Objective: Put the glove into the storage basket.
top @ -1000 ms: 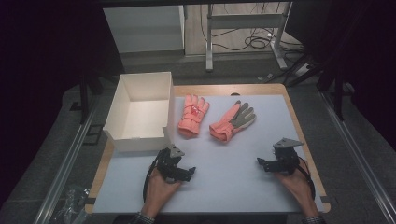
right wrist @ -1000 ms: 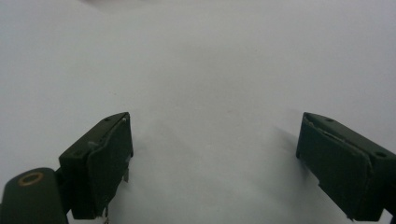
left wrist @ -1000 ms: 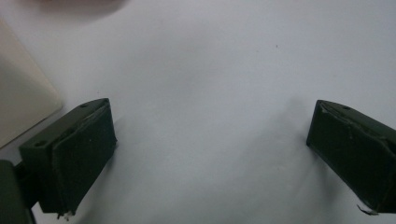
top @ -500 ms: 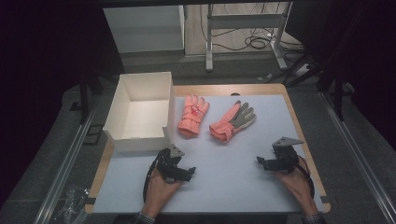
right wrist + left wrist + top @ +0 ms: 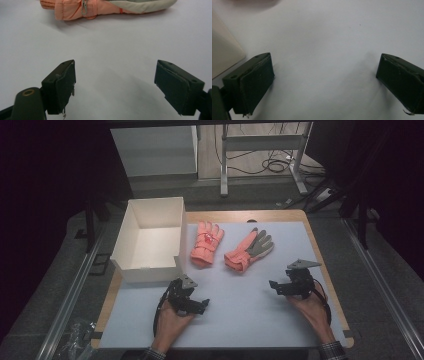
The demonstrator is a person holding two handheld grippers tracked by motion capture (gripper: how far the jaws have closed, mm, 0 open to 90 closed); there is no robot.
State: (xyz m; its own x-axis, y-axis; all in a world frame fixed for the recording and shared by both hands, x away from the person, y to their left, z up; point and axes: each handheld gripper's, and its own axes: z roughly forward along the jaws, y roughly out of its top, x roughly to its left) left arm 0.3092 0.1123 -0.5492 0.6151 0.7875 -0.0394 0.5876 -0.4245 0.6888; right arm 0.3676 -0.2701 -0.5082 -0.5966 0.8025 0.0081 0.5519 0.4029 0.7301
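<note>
The left claw [image 5: 196, 304] sits low over the desk [image 5: 250, 320] near its front edge, jaws spread wide with nothing between them (bare pale surface in the left gripper view). The right claw [image 5: 278, 286] is likewise wide open and empty, held near the desk's right side. Beyond the right claw's jaws lies an orange glove with a grey palm [image 5: 110, 7], zip pull showing at its cuff. Just to that glove's left, apart from it, lies a second orange glove [image 5: 206, 242]. A white open box [image 5: 150, 242] stands at the desk's left edge, just beyond the left claw, with the second glove beside it.
</note>
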